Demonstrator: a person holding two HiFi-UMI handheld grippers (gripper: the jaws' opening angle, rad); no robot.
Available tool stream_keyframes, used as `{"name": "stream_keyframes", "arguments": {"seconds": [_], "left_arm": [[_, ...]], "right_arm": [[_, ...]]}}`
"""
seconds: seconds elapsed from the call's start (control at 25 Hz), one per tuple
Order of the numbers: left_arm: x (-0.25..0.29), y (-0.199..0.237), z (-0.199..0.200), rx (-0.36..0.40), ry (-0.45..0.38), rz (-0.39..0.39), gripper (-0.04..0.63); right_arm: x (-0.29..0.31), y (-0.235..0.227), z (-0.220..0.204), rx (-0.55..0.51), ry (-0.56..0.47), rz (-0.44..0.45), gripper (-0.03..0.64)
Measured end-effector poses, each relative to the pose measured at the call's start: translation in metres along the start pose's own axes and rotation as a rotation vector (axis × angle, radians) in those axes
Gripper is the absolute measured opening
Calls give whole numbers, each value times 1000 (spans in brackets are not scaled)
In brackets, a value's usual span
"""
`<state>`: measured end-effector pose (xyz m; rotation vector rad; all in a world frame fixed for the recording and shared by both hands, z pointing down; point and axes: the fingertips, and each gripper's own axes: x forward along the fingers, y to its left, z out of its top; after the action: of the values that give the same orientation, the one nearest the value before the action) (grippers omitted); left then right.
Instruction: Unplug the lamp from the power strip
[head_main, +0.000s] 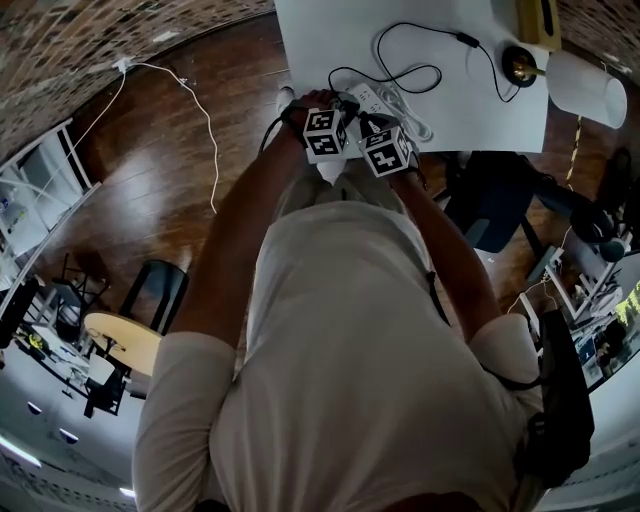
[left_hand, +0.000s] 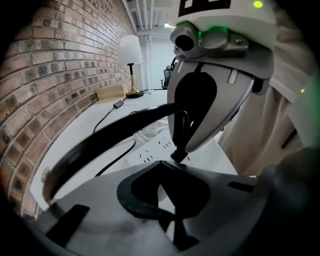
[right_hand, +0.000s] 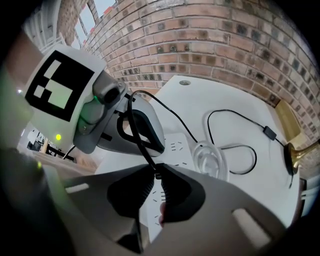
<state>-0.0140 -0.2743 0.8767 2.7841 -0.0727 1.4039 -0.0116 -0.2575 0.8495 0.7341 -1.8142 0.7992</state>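
Note:
The white power strip (left_hand: 152, 151) lies on the white table (head_main: 470, 110), near its front edge. My right gripper (right_hand: 156, 174) is shut on the black plug (left_hand: 178, 154) of the lamp's cord (right_hand: 172, 117), right at the strip's sockets; I cannot tell whether its pins are in or out. My left gripper (left_hand: 161, 163) is shut with nothing seen between its jaws, its tips down at the strip's near end beside the right one. The lamp (left_hand: 131, 57) with its white shade and brass base (head_main: 520, 65) stands at the table's far end.
The strip's own white cable lies coiled (right_hand: 207, 160) beside it. The black cord loops over the table past an inline switch (right_hand: 270, 132). A wooden box (head_main: 537, 18) and a brick wall (right_hand: 225, 45) bound the table. A dark chair (head_main: 495, 200) stands close on the right.

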Motion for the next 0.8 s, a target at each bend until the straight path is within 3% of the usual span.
{"name": "stream_keyframes", "arguments": {"seconds": [0.28,0.48,0.64,0.8], "left_arm": [[1,3,1,-79,-15,18,-5],[0,3,3,-101,-9,35,-5],[-3,4,1,-101,-11,38,-3],[0,2,-1,-126,10,58,-5]], "right_arm": [[-4,-1,0,-96,-47,-39,37],[-8,-2,3,-65,-27,-19,35],[-42,6,30,-60,-129,0,35],[-47,2,13,-71,-65,39,37]]}}
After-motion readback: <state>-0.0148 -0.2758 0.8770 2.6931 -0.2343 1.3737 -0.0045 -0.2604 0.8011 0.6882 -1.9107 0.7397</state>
